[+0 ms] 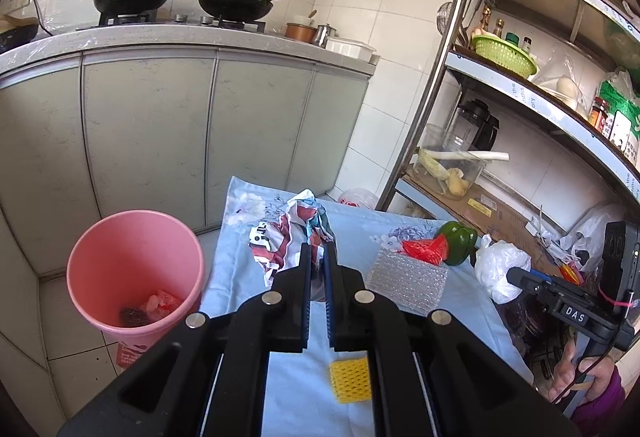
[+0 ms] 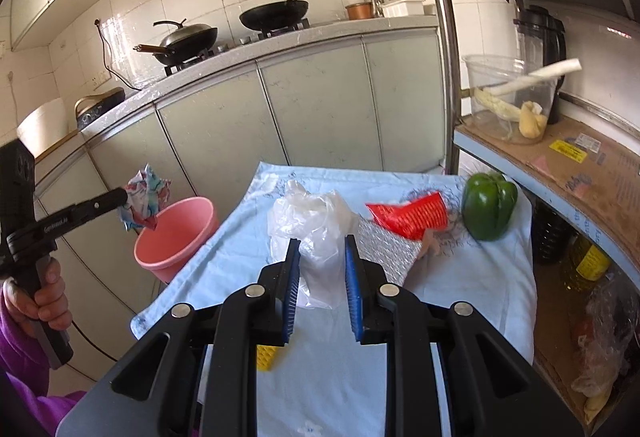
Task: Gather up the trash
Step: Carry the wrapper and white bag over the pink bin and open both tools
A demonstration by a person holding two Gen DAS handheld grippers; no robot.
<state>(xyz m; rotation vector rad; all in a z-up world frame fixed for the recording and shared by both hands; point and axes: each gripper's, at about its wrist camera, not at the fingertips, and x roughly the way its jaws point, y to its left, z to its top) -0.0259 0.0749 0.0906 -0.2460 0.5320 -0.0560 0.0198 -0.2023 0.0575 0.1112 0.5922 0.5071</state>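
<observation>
My left gripper (image 1: 318, 249) is shut on a crumpled printed wrapper (image 1: 294, 233), held above the blue cloth. In the right wrist view that wrapper (image 2: 146, 197) hangs at the left gripper (image 2: 122, 199), just over the far rim of the pink bin (image 2: 178, 237). The bin (image 1: 136, 269) stands on the floor left of the table, with a red scrap and a dark lump inside. My right gripper (image 2: 322, 241) is shut on a white plastic bag (image 2: 316, 225), which bulges up between the blue pads. In the left wrist view the bag (image 1: 500, 265) sits at the right gripper (image 1: 514, 277).
On the cloth-covered table (image 2: 480, 277) lie a red mesh sleeve (image 2: 412, 215), bubble wrap (image 2: 384, 249), a green pepper (image 2: 488, 205) and a yellow foam net (image 1: 349, 377). Grey kitchen cabinets (image 1: 160, 141) stand behind, and a metal shelf rack (image 1: 520, 109) crowds the right side.
</observation>
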